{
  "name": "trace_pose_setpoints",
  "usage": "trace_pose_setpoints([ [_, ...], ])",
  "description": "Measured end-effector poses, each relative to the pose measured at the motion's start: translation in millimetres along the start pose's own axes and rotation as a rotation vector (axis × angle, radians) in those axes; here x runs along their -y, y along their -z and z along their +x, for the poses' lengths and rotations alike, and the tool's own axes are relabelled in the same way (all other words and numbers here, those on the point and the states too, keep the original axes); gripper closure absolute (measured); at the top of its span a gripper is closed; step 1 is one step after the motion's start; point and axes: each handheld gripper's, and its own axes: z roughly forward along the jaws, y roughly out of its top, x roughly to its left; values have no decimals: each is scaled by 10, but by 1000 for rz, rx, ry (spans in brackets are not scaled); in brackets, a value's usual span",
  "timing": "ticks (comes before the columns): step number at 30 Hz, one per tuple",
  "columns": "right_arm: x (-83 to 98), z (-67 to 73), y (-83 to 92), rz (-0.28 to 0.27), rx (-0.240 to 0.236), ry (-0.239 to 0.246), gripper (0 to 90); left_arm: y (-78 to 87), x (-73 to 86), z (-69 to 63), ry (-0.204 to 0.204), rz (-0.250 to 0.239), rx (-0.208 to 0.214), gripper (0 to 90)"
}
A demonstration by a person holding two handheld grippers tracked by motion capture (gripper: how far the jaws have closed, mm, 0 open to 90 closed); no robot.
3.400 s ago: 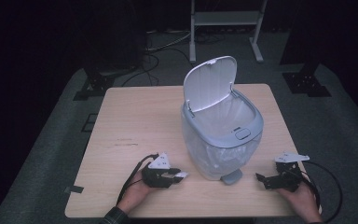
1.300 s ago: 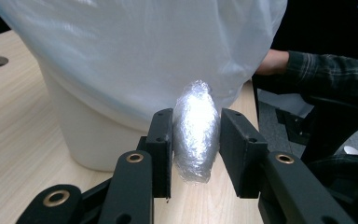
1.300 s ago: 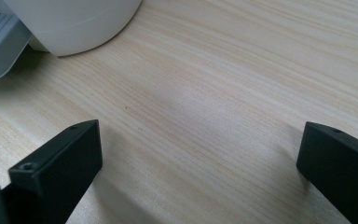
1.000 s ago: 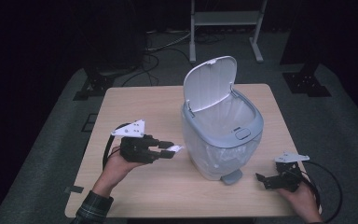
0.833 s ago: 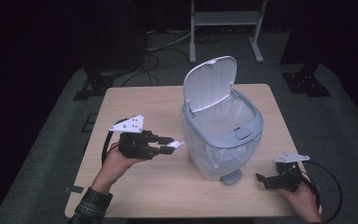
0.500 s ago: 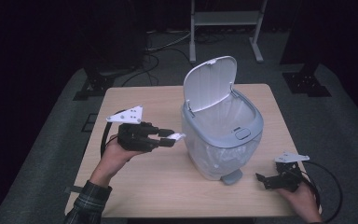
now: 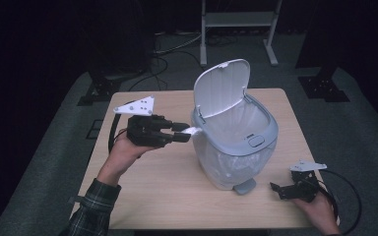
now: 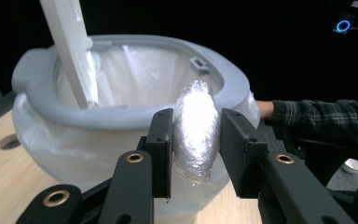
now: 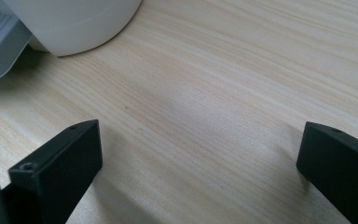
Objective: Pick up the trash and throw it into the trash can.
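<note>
Just at the near rim of the open pedal bin [image 7: 236, 142], we hold the left gripper [image 7: 186, 132] above the table, its jaws clenched on a foil-wrapped lump [image 8: 196, 130] that stands upright between the pads. Beyond the lump we see the bag-lined mouth of the bin lying open, with the raised white lid [image 7: 222, 88] standing upright along the far-left side of the rim. Low at the table's near right corner we rest the right gripper [image 7: 281, 190], jaws spread wide with bare wood between them, just beside the bin's grey pedal [image 7: 244, 186]. Around the pale wooden table [image 7: 167, 187] we see grey carpet, cables and a dark room with a metal stand [image 7: 238, 19] behind.
</note>
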Motion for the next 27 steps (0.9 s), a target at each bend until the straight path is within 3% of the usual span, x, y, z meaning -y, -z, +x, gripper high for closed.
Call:
trace_pose_setpoints([
  [14, 0, 0, 0, 0, 0, 0, 0, -188, -355, 50, -41, -18, -3, 654],
  [27, 0, 0, 0, 0, 0, 0, 0, -511, -507, 131, -44, -16, 0, 651],
])
